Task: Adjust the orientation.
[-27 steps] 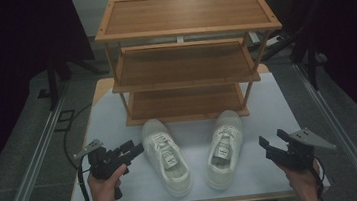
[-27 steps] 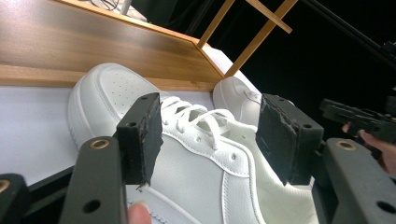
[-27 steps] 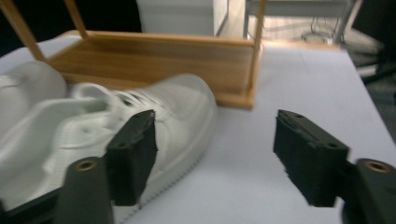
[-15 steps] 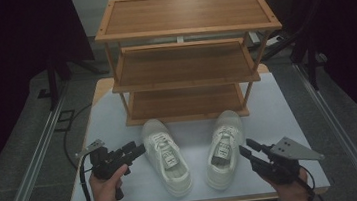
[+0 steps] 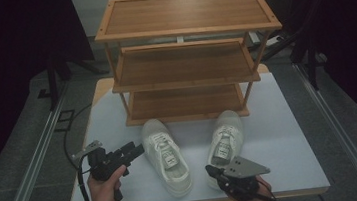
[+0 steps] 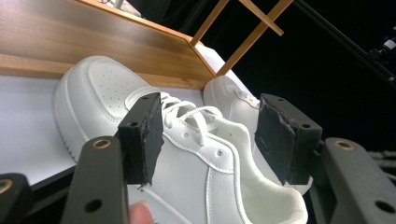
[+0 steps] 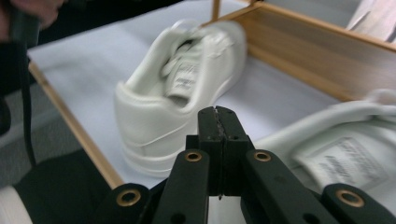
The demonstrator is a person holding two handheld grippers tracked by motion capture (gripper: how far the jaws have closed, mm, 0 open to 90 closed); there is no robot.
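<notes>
High view: two white leather lace-up sneakers, left one and right one, lie on the white table at six o'clock of the three-tier wooden shoe rack. Left gripper at nine o'clock of the left sneaker; right gripper at the right sneaker's heel.

Left gripper view: jaws open, empty, left sneaker beyond.

Right gripper view: jaws closed on nothing.

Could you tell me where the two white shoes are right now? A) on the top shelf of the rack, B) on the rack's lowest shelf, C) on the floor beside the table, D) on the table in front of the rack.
D: both white shoes lie on the table, just in front of the wooden rack, whose shelves are bare.
</notes>
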